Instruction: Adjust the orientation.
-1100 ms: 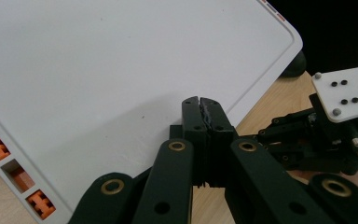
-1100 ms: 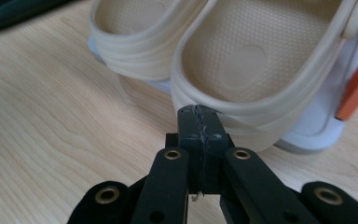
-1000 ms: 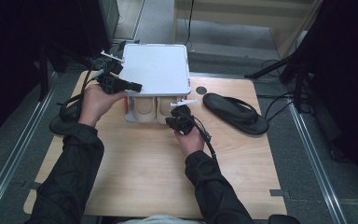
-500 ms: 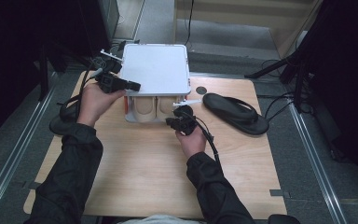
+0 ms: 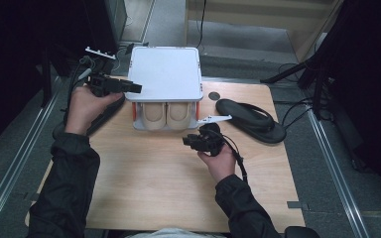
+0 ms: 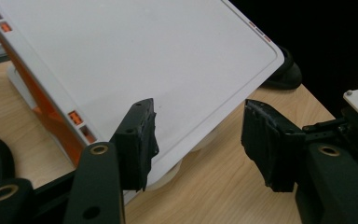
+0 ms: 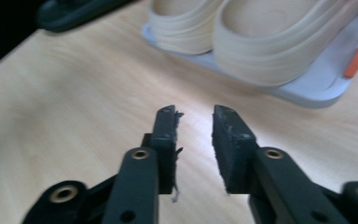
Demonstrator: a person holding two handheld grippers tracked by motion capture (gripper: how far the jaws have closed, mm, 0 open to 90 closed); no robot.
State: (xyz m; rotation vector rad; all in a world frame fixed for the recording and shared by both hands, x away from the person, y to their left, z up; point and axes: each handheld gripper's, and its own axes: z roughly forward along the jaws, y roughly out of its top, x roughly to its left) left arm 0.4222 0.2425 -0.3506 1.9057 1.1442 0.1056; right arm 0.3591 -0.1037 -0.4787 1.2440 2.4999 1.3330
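The shoe rack [image 5: 164,74] is set at the far middle of the table [image 5: 168,188]. A pair of shoes [image 5: 167,115] is placed side by side on the rack's lower shelf, under its top panel. One sandal [image 5: 250,119] is laid on the table to the right of the rack, near it but apart. Another sandal [image 5: 92,119] is found to the left of the rack, at the table's edge. The left gripper [image 5: 129,88] is held at the rack's left edge, level with the top panel. The right gripper [image 5: 191,141] is held before the rack's right front corner, over bare table.
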